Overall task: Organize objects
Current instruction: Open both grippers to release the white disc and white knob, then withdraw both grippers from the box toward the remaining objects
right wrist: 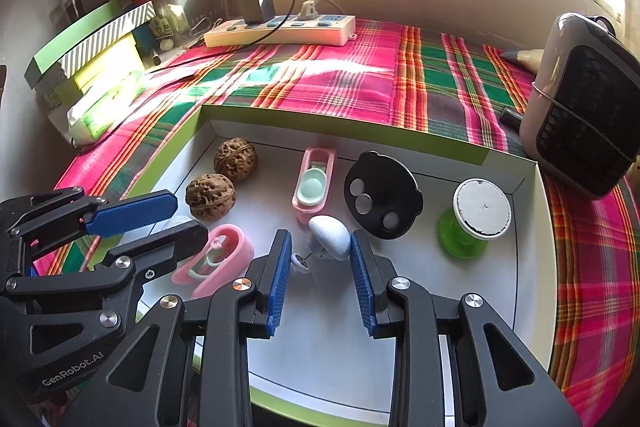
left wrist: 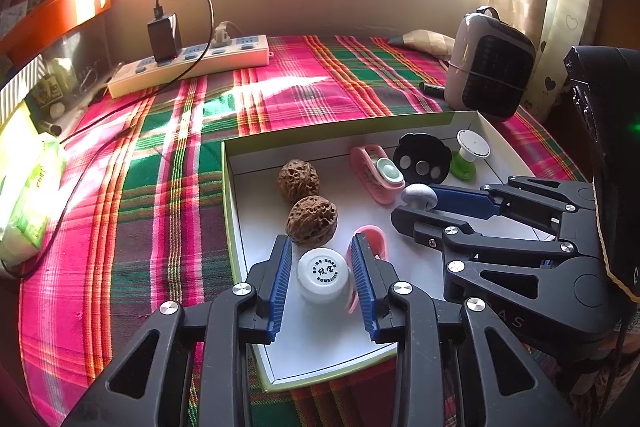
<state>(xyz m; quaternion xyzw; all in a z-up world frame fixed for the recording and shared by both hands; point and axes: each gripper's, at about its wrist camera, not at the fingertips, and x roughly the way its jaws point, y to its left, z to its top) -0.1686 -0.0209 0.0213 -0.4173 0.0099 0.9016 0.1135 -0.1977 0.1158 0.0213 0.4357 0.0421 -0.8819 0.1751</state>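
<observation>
Inside white box [left wrist: 256, 347]: two walnuts [left wrist: 298, 180], two pink toy tubs [right wrist: 314, 183], one black disc [right wrist: 383, 195], one green-based spool [right wrist: 476, 217]. Left gripper [left wrist: 323, 263] parted around white cup [left wrist: 323, 278]; right gripper [right wrist: 320, 251] parted beside pale egg-shaped piece [right wrist: 330, 236].

Two close wrist views, shared tray [left wrist: 234, 187] [right wrist: 532, 195]

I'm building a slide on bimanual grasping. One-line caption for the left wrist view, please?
Left gripper open around a small white cup in the tray, right gripper at a grey knob.

Power strip [left wrist: 188, 67], heater [left wrist: 490, 63], plaid cloth [left wrist: 300, 87]
</observation>
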